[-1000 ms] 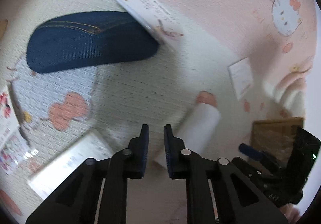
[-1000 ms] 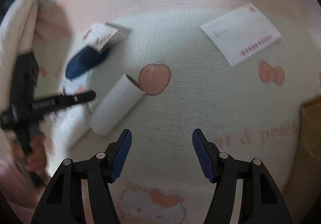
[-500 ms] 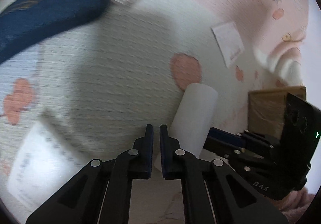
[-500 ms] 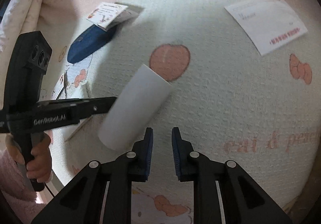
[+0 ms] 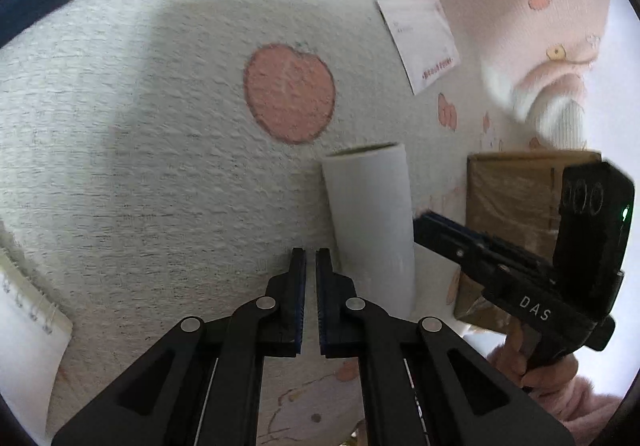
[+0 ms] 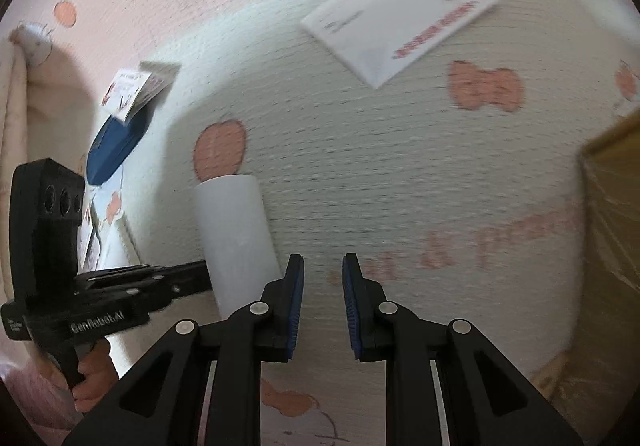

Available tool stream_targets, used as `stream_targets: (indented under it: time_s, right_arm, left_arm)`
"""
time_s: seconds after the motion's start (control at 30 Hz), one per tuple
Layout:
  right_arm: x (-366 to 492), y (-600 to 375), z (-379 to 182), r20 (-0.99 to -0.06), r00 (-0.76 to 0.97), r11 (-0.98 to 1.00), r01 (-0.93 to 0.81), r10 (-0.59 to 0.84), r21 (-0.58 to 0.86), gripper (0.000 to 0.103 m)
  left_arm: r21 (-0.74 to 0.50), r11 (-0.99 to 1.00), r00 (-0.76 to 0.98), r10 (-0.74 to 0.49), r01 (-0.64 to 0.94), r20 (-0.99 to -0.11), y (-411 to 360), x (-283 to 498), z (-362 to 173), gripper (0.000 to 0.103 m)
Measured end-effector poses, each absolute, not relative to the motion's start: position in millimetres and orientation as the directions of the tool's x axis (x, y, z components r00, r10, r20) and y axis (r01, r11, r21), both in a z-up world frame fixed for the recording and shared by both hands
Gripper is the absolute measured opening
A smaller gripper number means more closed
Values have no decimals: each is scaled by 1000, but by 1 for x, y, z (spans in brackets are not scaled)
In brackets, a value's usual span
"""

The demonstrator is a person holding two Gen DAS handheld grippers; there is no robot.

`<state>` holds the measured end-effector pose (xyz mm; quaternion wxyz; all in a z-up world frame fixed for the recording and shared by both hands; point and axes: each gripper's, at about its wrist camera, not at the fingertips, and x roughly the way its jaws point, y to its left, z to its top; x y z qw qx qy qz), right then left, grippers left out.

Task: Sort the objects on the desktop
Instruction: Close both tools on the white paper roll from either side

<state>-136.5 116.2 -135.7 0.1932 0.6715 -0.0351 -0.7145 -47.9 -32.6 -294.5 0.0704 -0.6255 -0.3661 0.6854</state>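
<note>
The tabletop (image 5: pixel 140 186) lies under a knitted white and pink cloth printed with cartoon peaches, and the landmark is the white paper tube (image 5: pixel 370 222) lying on its side in the middle of it. Just beyond the tube's open far end sits a printed pink peach (image 5: pixel 289 92). Off to the tube's right stands a brown cardboard box (image 5: pixel 516 198); to its far left lies a dark blue denim pouch (image 6: pixel 116 146) with a small printed card (image 6: pixel 128 90) on it. Farther off, past the peach, rests a flat white envelope with red print (image 6: pixel 400 26).

Now the grippers flank the tube. The left gripper (image 5: pixel 311 300) comes in on the tube's left side, fingers closed together on nothing. The right gripper (image 6: pixel 323 306) sits to the tube's right, fingers a narrow gap apart, nothing between them.

That tube looks light, hollow and easily crushed, and it should roll freely on the cloth. The best hold, I'd say, is across its middle with gentle pressure, or by one finger inside the open end.
</note>
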Motion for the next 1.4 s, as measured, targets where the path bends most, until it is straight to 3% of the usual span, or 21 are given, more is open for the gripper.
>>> stream_targets:
  time_s: [0.13,0.2,0.27,0.37,0.4,0.53,0.67,0.9,0.97,1.07,1.1,1.17,1.4]
  right_arm:
    - [-135,126,-124,-945,-25,-920,237,-326,312,17]
    - [-134,127,-120,-945,-24,-917,250,-327,311,20]
    - [-133,126,-113,-948,-46,-920,260,-315,293,34]
    - [-130,117,-109,-948,-68,-920,270,-312,283,54]
    - [-129,116,-108,-946,-69,-918,273,-318,288,55]
    - [-126,104,-115,-943,-36,-902,307,-330,303,55]
    - [-125,97,-127,-941,-1,-896,303,-339,323,55]
    - [-125,86,-136,-917,33,-866,318,-397,386,56]
    - [-125,83,-139,-912,47,-858,324,-406,399,56]
    - [-127,82,-145,-905,74,-852,310,-420,421,55]
    - [-128,81,-146,-901,78,-850,307,-427,429,54]
    - [-127,80,-146,-884,89,-833,303,-459,463,41]
    - [-120,78,-132,-894,54,-832,343,-445,435,41]
  left_arm:
    - [-619,-684,-257,564,387,-785,-47,-46,-285,10]
    - [-656,-636,-278,598,407,-752,-53,-47,-285,22]
    - [-691,-578,-314,621,434,-718,-59,-49,-286,36]
    - [-704,-552,-324,634,447,-703,-59,-54,-288,37]
    - [-706,-549,-318,640,448,-699,-58,-56,-290,37]
    - [-725,-527,-302,674,443,-674,-50,-61,-293,39]
    - [-719,-547,-288,672,429,-682,-47,-61,-292,52]
    - [-725,-530,-282,685,440,-672,-44,-60,-299,52]
    - [-731,-526,-282,691,435,-666,-44,-59,-300,46]
    - [-735,-522,-284,695,433,-661,-44,-59,-299,46]
    - [-737,-519,-286,696,433,-658,-44,-59,-300,46]
    - [-739,-512,-288,698,438,-655,-45,-59,-300,46]
    - [-756,-483,-302,713,442,-633,-45,-59,-293,46]
